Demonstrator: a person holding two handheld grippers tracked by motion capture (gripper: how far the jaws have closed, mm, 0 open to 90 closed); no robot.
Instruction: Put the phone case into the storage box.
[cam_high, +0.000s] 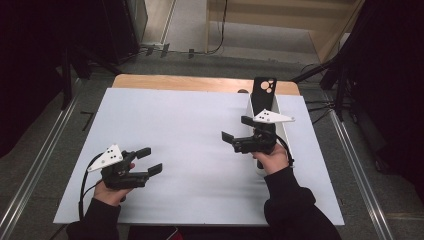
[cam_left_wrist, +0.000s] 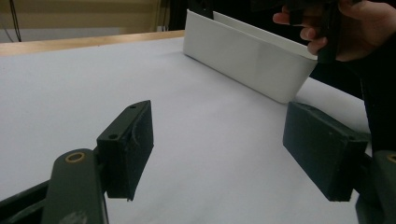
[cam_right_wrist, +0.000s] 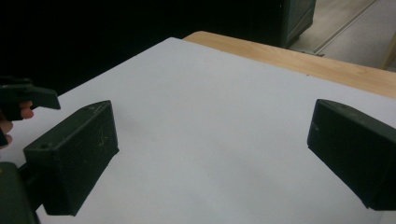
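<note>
High view – right tongs (cam_high: 234, 128) and left tongs (cam_high: 149, 161) wide, empty; right hand (cam_high: 272, 159) hides white bin (cam_high: 283, 129) partly.

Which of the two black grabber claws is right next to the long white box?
The right gripper, held just beside the long white plastic box. The left gripper sits far across the white table cover.

A long white tray (cam_high: 281, 122) lies near the right edge of the white-covered surface (cam_high: 175, 150), running lengthwise away from the person. Its walls are plain and open-topped. A black phone case (cam_high: 263, 95) with round camera cutouts stands upright, leaning at the tray's far end.
</note>
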